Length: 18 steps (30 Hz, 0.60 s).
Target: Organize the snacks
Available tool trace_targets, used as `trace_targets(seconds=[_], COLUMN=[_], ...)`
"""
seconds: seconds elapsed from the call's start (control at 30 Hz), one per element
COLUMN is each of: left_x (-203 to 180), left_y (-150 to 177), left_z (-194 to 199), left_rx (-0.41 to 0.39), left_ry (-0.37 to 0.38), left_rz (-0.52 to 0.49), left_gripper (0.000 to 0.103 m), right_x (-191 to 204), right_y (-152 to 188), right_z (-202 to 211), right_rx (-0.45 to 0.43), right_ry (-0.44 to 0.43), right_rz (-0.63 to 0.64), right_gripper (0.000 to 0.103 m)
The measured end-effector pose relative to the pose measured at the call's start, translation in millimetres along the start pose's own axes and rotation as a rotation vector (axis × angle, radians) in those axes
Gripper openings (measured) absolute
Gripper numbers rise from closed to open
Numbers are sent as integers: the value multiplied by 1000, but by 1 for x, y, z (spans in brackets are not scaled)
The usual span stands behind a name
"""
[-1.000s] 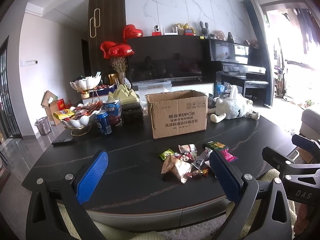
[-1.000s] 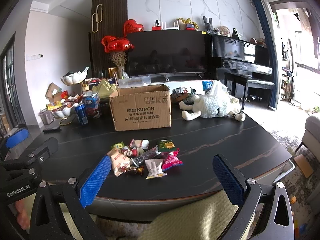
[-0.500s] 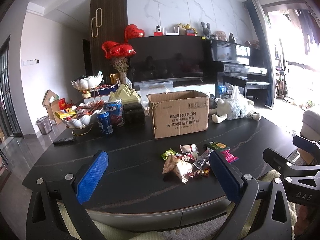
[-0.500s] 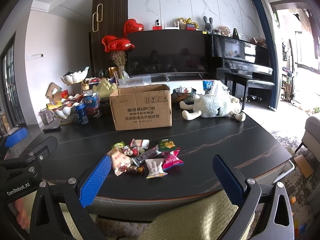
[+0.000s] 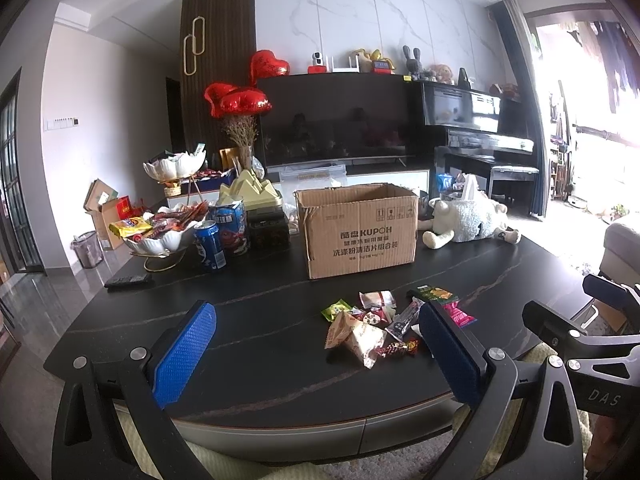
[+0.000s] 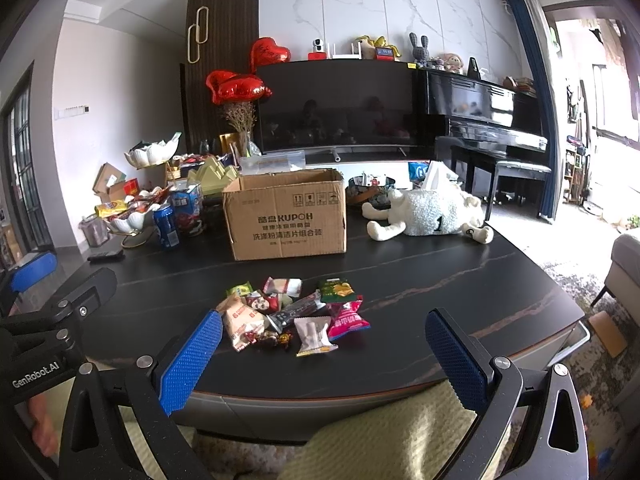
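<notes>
the snack pile (image 6: pixel 294 316) is seen on the dark surface (image 6: pixel 440 280), before the cardboard box (image 6: pixel 286 216); both left tongs (image 5: pixel 316 354) and right tongs (image 6: pixel 324 358) are held wide and empty. the pile is found just beyond the right tongs, near their left finger.

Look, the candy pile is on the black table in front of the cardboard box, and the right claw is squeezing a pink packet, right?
Not quite. The right claw is open and empty; the pink packet lies in the candy pile on the black table before the cardboard box. The right wrist view shows it.
</notes>
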<state>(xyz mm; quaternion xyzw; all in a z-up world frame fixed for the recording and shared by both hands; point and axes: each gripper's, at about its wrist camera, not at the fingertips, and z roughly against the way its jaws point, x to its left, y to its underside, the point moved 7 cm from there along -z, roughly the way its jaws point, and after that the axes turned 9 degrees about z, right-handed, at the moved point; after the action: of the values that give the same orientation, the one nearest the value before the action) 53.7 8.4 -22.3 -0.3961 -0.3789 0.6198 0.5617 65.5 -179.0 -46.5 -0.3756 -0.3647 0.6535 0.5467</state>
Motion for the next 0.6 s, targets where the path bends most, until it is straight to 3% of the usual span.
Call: trace_targets(seconds=[0.6], left_x=[2], left_y=[0], left_z=[0], left_rx=[0], left_ry=[-2], left_rz=[4], left_gripper=[103], right_x=[12], right_y=[5], right_z=[-2], right_rx=[9], right_ry=[-11], right_rz=[7], right_gripper=[103])
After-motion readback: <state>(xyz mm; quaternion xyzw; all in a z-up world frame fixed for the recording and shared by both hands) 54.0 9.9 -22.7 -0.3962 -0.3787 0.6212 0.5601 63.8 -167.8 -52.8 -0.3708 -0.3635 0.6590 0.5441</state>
